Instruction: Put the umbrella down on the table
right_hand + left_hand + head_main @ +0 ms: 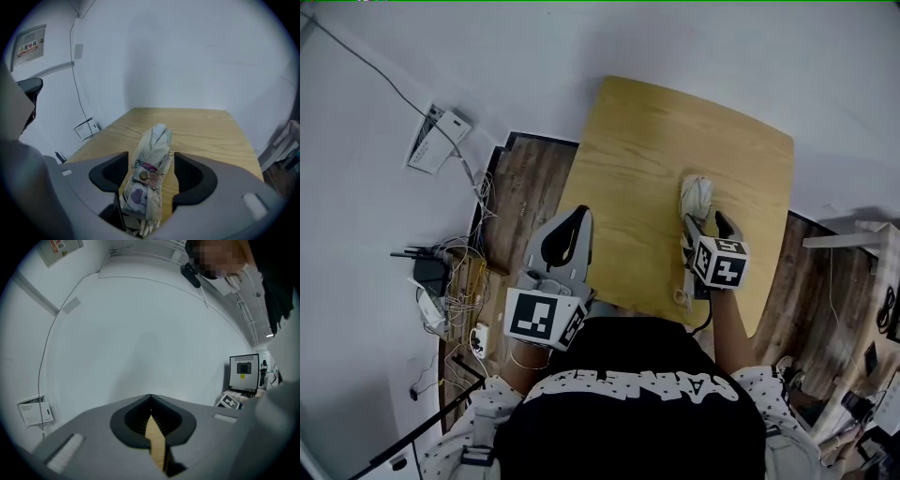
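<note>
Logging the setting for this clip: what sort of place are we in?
Probably an office or lab room: a plain wooden table by white walls, a router with tangled cables on the wood floor, and a monitor off to one side.

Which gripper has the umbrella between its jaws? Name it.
The right gripper: its open jaws flank the folded umbrella; the left gripper is shut, empty.

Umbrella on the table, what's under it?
Under the folded umbrella is the wooden table. The umbrella lies on it between the open jaws of the right gripper. The wood right beneath it is covered, and the gripper hides its near end.
</note>
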